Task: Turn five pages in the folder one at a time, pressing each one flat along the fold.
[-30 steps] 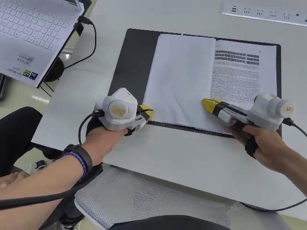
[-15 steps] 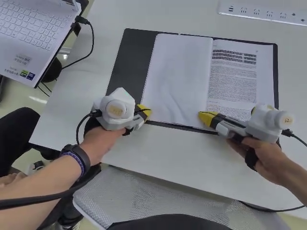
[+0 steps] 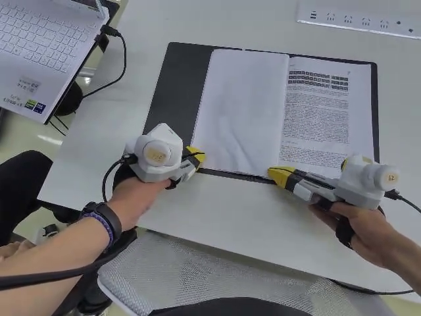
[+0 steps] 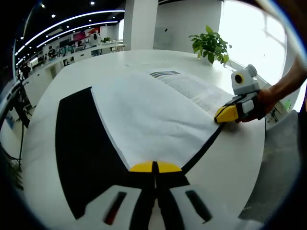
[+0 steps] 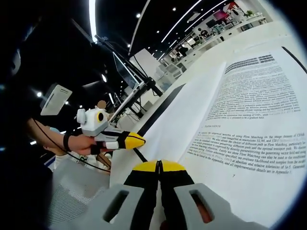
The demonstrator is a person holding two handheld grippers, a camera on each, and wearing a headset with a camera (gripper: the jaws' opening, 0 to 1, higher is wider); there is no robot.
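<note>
A white worktable (image 3: 230, 217) spreads across the head view, with a laptop (image 3: 39, 46) in the upper left corner. The folder (image 3: 177, 85) lies open in the centre, a blank page (image 3: 240, 105) left of the fold (image 3: 285, 112) and a printed page (image 3: 322, 112) to its right. Over the last second the right gripper (image 3: 275, 174) has slid down the fold from the lower part of the pages to the folder's near edge. That suggests the pressing stroke on this page is ending and the next turn is due. Its jaws are closed tip to tip, holding nothing. The left gripper (image 3: 196, 157) sits at the blank page's lower-left corner, jaws likewise closed and empty, tips at the paper's edge.
</note>
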